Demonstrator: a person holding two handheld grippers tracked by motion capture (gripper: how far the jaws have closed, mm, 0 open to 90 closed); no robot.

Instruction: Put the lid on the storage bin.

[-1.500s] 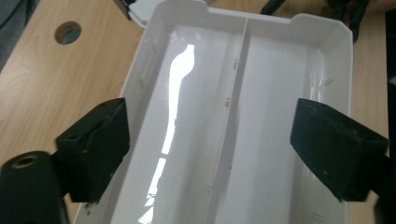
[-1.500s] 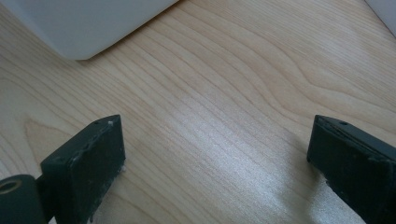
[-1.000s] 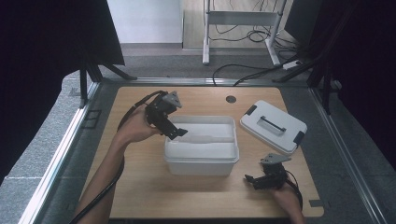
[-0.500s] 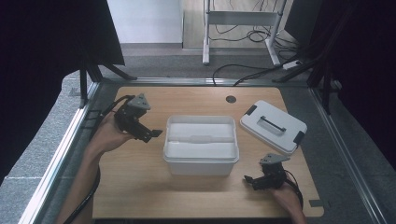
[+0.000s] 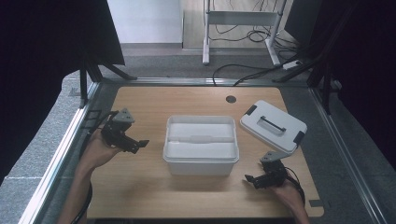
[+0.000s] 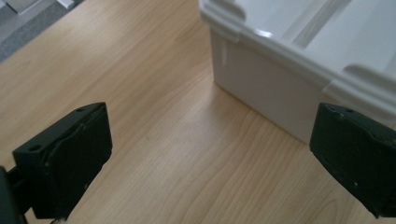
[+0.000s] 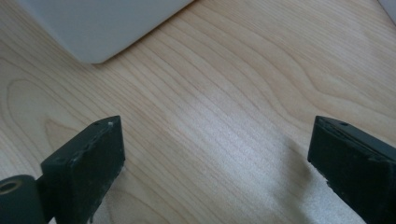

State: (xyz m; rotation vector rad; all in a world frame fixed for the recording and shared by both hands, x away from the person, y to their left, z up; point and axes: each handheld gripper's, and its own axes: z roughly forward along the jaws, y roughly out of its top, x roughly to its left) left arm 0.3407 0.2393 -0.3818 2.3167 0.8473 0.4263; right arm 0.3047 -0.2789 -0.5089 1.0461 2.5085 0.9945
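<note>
High view first: the wooden table (image 5: pixel 140 186) carries a white plastic storage box (image 5: pixel 201 144) at its centre, open at the top, long axis running from 9 to 3 o'clock. Its white lid (image 5: pixel 273 126), with a dark handle bar on top and black latches at two corners, lies off the box at about 2 o'clock from it, set askew near the table's far right part.

The left gripper (image 5: pixel 135 143) is held at the box's 9 o'clock, just beside its left short wall but apart from it, jaws pointed toward the box. In the left gripper view the jaws stand wide apart with nothing between them but bare wood, and the box's rim and wall (image 6: pixel 280 74) rise at about 1 o'clock from the fingers.

The right gripper (image 5: pixel 252 179) sits at roughly 5 o'clock from the box, near the table's front edge, jaws spread wide and gripping nothing; the right gripper view has a rounded bottom corner of the box (image 7: pixel 98 28) at 11 o'clock.

The lid lies at about 12 o'clock from the right gripper, on the same side of the table, well apart from the left one with the box between. I judge the right hand the nearer one for fetching it, the handle bar lying slantwise across the lid.
</note>
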